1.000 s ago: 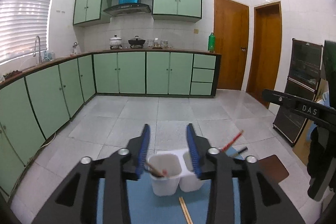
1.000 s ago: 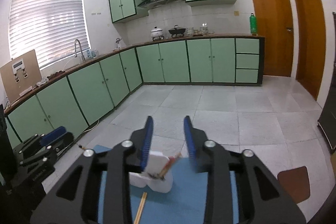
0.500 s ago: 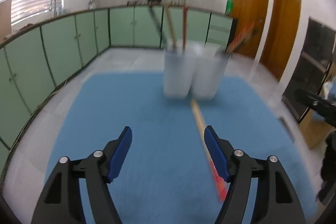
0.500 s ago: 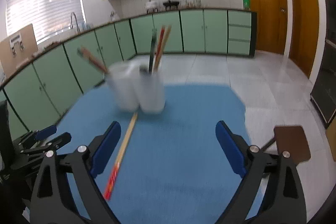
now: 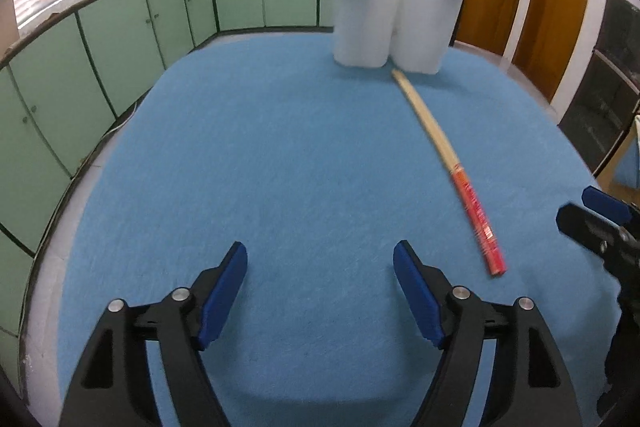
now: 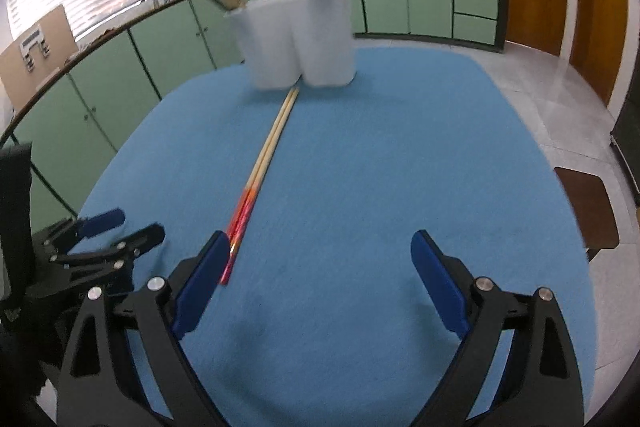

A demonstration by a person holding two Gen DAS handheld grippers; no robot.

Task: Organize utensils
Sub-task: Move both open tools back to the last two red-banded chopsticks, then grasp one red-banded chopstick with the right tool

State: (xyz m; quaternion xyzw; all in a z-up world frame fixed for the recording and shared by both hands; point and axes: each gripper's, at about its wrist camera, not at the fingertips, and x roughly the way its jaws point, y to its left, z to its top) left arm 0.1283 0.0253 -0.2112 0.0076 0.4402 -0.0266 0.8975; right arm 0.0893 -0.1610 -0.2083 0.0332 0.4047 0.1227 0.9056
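We hold two sets of tongs low over a blue-covered tabletop (image 5: 280, 147) in a kitchen lined with green cabinets (image 5: 120, 27). The left tongs (image 5: 320, 291) are opening at this moment, with only bare blue cover between their pads. The right tongs (image 6: 320, 291) stand wide apart and grip nothing.

A pair of chopsticks (image 6: 264, 163) lies flat on the cover, pale wood at the far end, red at the near end. The far tips sit just in front of a white two-compartment holder (image 6: 296, 39); the red ends lie just beside the left pad of the right tongs, outside the gap and seemingly untouched. In the left view the same pair (image 5: 448, 167) runs off to the right of our left tongs, well clear of them.

The holder stands upright near the far edge of the tabletop, and both compartments already carry upright utensils, red, wooden and dark handles leaning on the rims. We judge the loose pair is the piece left to sort. The right tongs are nearest it, and their wide spread suits a reach for a thin, flat pair. The likely trouble is that two slim sticks may split or roll under the pads.
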